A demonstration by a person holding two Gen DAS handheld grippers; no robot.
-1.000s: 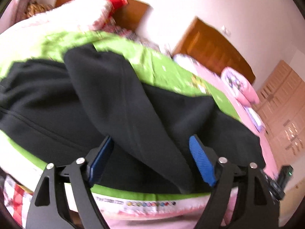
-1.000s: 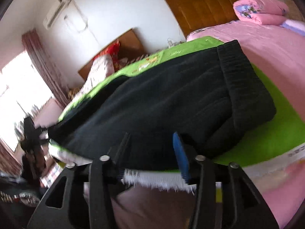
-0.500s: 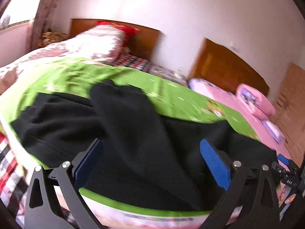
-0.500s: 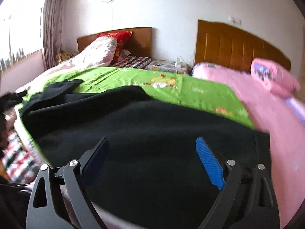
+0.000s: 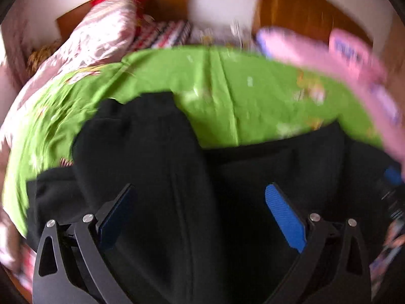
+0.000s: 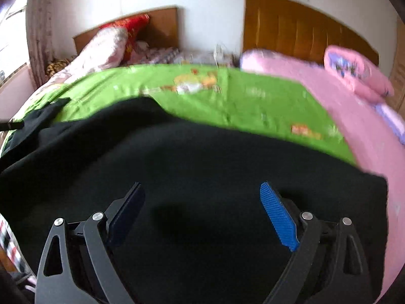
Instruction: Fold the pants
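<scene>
Black pants [image 5: 157,167] lie on a green sheet [image 5: 227,96] on the bed. In the left wrist view one leg lies folded across the rest of the garment. My left gripper [image 5: 200,202] is open and empty, held just above the folded leg. In the right wrist view the pants [image 6: 192,167] spread wide across the near part of the bed. My right gripper [image 6: 202,202] is open and empty above the black fabric. Both views are blurred by motion.
A pink quilt [image 6: 354,116] covers the bed's right side, with a pink pillow [image 6: 354,73] by the wooden headboard [image 6: 298,33]. A floral pillow [image 6: 101,48] and red pillow lie at the far left. The other gripper shows at the right edge [image 5: 392,190].
Both grippers have tilted down and come in over the pants. The right gripper opened wide from its narrower gap a second ago. The left gripper stayed open.
</scene>
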